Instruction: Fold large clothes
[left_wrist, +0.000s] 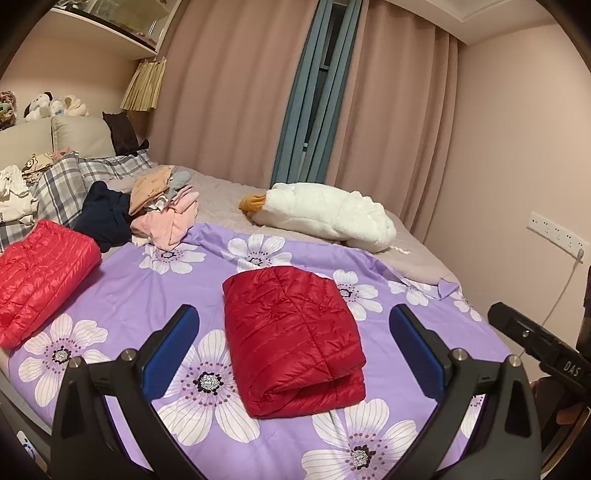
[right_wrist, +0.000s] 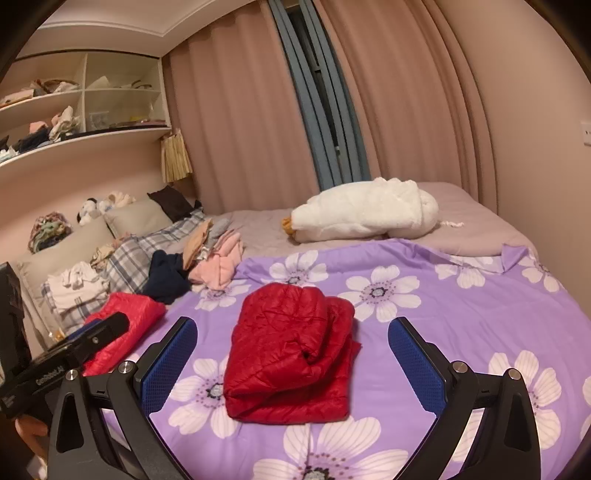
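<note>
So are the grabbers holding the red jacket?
No. Both the left hand-held gripper and right hand-held gripper are open; the jacket lies folded on the bed.

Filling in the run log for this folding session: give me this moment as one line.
left gripper: open, empty | right gripper: open, empty | dark red jacket: folded on floral quilt | bright red jacket: folded, left | unfolded pile: behind

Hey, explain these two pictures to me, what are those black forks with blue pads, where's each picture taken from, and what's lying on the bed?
Those forks are hand-held grippers, one in each of a person's hands, each carrying a camera looking out along its fingers. One picture is from the left gripper, the other from the right gripper. Both are wide open and hold nothing. On the purple flowered quilt lies a folded dark red puffer jacket, with a brighter red folded jacket to its left. Further back are a pile of loose clothes and a white plush goose.
</note>
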